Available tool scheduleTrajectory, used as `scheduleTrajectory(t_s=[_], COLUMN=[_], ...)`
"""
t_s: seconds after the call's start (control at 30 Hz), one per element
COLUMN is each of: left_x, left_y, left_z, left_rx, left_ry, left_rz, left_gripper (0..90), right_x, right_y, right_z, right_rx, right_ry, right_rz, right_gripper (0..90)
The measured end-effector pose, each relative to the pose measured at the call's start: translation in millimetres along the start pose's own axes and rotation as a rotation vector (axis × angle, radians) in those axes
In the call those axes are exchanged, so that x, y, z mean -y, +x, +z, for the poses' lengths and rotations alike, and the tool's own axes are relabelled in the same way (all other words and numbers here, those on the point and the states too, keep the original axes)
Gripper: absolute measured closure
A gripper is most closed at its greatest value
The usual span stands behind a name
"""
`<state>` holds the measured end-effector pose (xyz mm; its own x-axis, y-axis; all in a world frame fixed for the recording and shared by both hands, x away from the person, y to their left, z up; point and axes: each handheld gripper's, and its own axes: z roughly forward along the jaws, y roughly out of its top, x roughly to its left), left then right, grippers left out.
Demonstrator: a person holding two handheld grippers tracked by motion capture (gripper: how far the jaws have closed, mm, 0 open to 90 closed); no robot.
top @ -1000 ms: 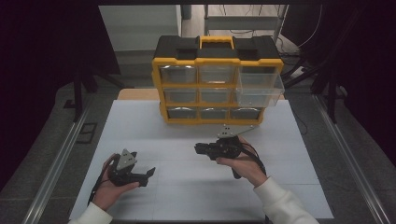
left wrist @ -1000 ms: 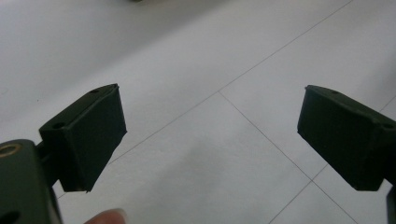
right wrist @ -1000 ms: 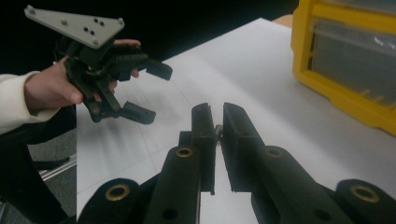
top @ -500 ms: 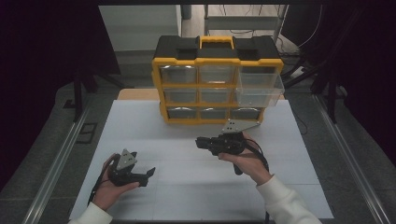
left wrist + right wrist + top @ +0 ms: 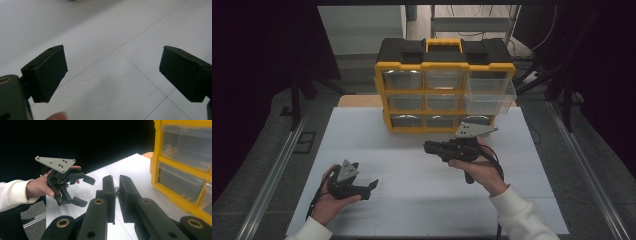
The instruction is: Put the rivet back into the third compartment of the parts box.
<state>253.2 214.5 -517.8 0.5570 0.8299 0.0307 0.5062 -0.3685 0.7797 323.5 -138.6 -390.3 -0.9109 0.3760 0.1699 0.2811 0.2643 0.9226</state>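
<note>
A yellow and black drawer cabinet [image 5: 444,90] stands at the back of the white table [image 5: 422,205]; its clear right drawer [image 5: 489,92] is pulled out. My right gripper [image 5: 428,147] hovers in front of the cabinet, pointing left. In the right gripper view its jaws [image 5: 115,180] stand almost together, with a small silvery part [image 5: 116,188] pinched in the narrow gap. My left gripper [image 5: 368,189] rests low at the front left, jaws wide apart [image 5: 113,72] over bare table with nothing between them. It also appears in the right gripper view [image 5: 84,191], held in a hand.
The cabinet's yellow frame and clear drawers [image 5: 185,157] are close on the right of the right gripper view. Metal rails [image 5: 272,175] run along both sides of the table. A fingertip [image 5: 58,116] shows at the bottom of the left gripper view.
The right gripper has risen a little and drifted slightly toward the cabinet, jaws unchanged. The left gripper has stayed put.
</note>
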Motion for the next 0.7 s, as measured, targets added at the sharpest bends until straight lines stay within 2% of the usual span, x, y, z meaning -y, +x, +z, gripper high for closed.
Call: scheduleTrajectory(t_s=[0.7], left_x=[-0.2], left_y=[0.3], left_z=[0.0], left_rx=[0.002], left_ry=[0.0], left_rz=[-0.001], left_gripper=[8.2], right_x=[-39.7], right_y=[-0.6], right_z=[-14.7], right_rx=[0.018], right_ry=[-0.056], right_rz=[-0.025], right_gripper=[83.5])
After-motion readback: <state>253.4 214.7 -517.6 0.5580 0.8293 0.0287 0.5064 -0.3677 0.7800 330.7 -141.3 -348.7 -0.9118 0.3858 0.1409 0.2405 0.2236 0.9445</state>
